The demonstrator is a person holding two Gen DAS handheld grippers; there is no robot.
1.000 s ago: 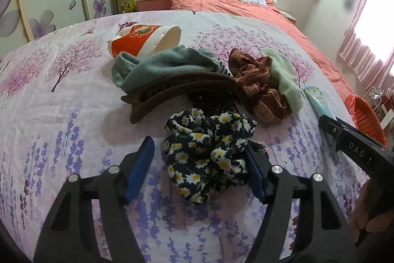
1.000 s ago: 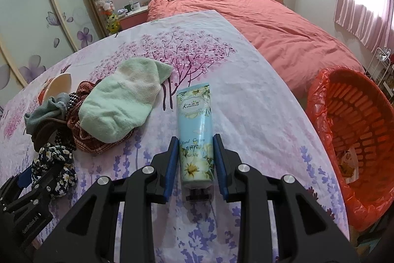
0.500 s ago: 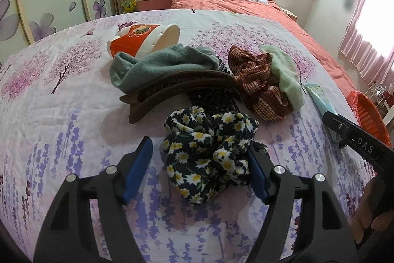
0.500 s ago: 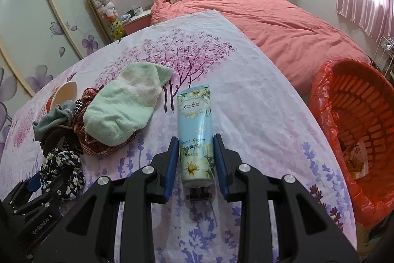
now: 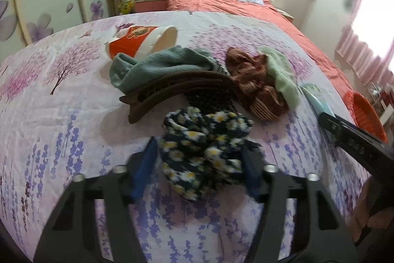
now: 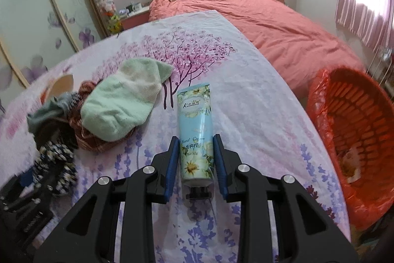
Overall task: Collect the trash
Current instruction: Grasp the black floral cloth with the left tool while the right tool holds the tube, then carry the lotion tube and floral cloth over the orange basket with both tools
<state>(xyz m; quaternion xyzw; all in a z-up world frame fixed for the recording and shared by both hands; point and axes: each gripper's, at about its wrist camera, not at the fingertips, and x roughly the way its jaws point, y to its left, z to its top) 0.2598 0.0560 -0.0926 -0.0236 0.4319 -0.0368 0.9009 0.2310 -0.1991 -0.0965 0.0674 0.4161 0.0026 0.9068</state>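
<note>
Left claw [image 5: 199, 162], angled down, has been closing around the scrunchie [image 5: 204, 152].

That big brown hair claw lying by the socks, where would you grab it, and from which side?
Across the middle of its curved back, I would guess. The brown hair claw lies on its side as a long arch on the bedspread, its near edge bare. Come from above on the near side: the grey-green sock leans on its far edge and the floral scrunchie lies near its right end.

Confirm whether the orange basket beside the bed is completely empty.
No: in the right wrist view a piece of printed packaging lies at the bottom of the orange basket.
</note>
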